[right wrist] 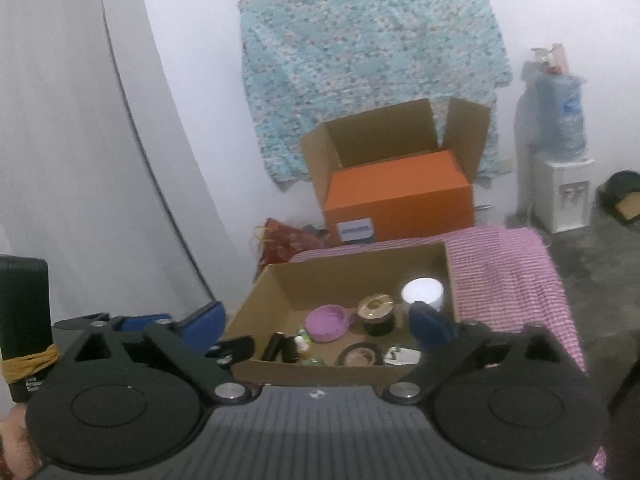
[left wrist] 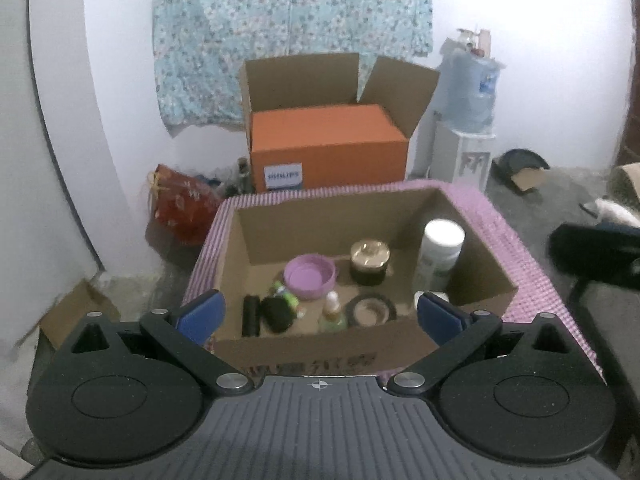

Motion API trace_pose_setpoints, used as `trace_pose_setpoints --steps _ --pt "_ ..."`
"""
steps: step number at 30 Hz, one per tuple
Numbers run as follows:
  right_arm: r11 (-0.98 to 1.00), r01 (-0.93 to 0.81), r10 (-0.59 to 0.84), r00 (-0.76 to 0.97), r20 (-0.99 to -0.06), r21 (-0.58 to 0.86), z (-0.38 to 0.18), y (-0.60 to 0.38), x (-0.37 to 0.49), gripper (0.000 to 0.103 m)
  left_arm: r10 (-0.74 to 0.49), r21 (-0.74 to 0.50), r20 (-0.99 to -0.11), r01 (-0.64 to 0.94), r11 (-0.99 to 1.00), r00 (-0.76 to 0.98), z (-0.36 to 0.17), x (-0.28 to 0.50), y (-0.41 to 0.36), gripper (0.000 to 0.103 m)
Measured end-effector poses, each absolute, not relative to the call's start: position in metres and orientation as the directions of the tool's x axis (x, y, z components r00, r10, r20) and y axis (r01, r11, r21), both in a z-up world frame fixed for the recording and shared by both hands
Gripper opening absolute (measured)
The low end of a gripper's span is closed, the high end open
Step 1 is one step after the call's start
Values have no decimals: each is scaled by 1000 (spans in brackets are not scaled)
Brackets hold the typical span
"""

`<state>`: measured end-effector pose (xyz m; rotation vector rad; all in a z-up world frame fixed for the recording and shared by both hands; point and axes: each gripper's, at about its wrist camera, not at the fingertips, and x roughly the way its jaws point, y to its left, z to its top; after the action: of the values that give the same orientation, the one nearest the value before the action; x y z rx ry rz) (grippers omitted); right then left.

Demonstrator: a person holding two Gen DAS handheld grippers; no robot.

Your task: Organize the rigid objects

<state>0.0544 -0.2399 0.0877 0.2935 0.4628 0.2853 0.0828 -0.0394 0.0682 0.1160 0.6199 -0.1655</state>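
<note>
An open brown cardboard box (left wrist: 320, 344) sits on a surface draped in pink-and-white checked cloth (left wrist: 532, 280) and holds the rigid things being organised. Inside it, seen from the left wrist, a round lilac plastic bowl (left wrist: 309, 276) lies near the centre. At about two o'clock from the bowl stands a dark jar with a shiny gold lid (left wrist: 370, 262), and farther toward three o'clock a tall white plastic bottle with a white cap (left wrist: 438, 256) stands against the box's right wall. At seven o'clock from the bowl lies a short black cylinder (left wrist: 250, 315), with a black round object (left wrist: 277, 314) just beside it. At five o'clock from the bowl stands a small pale green dropper bottle (left wrist: 332, 314), and next to that lies a black ring-shaped lid (left wrist: 371, 309).

The left gripper (left wrist: 318, 314) hovers in front of the box's near wall, its blue-padded tongs spread wide apart with nothing between them. The right gripper (right wrist: 320, 328) also faces the box from the near side, its tongs spread fully apart and empty.

Beyond the table, at twelve o'clock, an orange carton inside an open cardboard box (left wrist: 328, 144) stands on the floor below a floral blue cloth hung on the wall (left wrist: 288, 32). At two o'clock stands a water dispenser with a blue bottle (left wrist: 468, 96).
</note>
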Motion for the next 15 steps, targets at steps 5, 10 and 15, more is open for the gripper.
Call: trace_pose_setpoints --steps 5,10,15 --pt "941 -91 241 856 -457 326 68 -238 60 103 -118 50 -606 186 981 786 49 87 -28 103" --pt "959 8 161 805 -571 282 41 -232 81 103 -119 18 -628 168 986 769 35 97 -25 103" --pt "975 17 124 788 -604 222 28 -224 94 103 -90 0 -656 119 993 749 27 107 -23 103"
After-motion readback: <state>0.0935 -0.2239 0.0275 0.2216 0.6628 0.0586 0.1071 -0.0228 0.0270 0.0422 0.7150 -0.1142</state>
